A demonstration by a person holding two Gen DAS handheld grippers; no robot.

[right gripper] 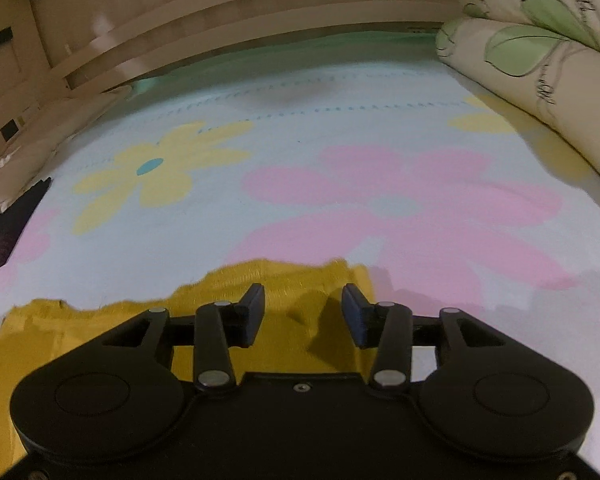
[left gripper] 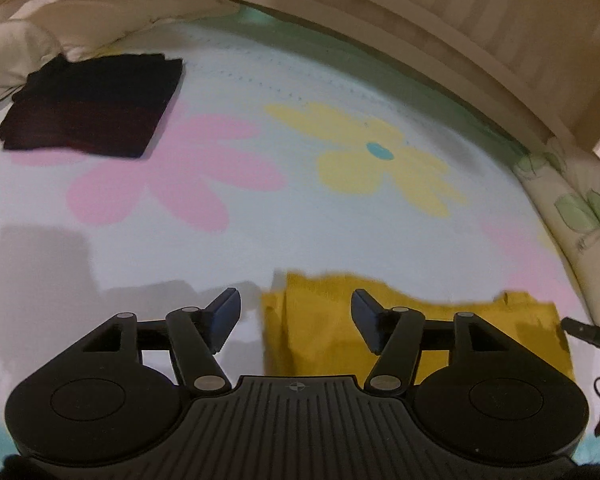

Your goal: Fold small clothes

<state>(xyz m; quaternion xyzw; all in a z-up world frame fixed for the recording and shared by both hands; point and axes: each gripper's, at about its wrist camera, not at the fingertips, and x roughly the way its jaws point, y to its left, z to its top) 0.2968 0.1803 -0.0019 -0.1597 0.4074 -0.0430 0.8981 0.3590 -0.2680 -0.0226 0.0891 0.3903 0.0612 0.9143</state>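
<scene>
2 claws hang over a bed [left gripper: 300, 240] covered by a pale blue sheet [right gripper: 300, 100] printed with big pink and yellow flowers.

The left claw [left gripper: 296, 316] stands wide, nothing between its fingers. In the left wrist view a mustard cloth [left gripper: 440, 332] lies flat on the sheet from 6 to 4 o'clock. Its left edge runs between the 2 fingers, so the right finger [left gripper: 366, 320] is over the cloth and the left finger [left gripper: 224, 318] is over bare sheet. Whether either finger touches the fabric I cannot tell. A dark folded cloth [left gripper: 92, 104] lies at 10 o'clock, well apart from the mustard one, its far edge against a cream quilt [left gripper: 40, 36]. A yellow flower [left gripper: 376, 152] sits near the centre, a pink flower [left gripper: 176, 168] just left of it, partly under the dark cloth. A leaf-print pillow [left gripper: 580, 208] lies at 3 o'clock, and a wooden bed frame [left gripper: 500, 20] curves along 1 o'clock.

The right claw [right gripper: 303, 316] is also wide and holds nothing. In the right wrist view the mustard cloth [right gripper: 100, 332] spreads from 6 to 8 o'clock, its right end lying under both fingers. The dark cloth [right gripper: 8, 232] shows at 9 o'clock, and the pillow [right gripper: 540, 80] at 2 o'clock.
</scene>
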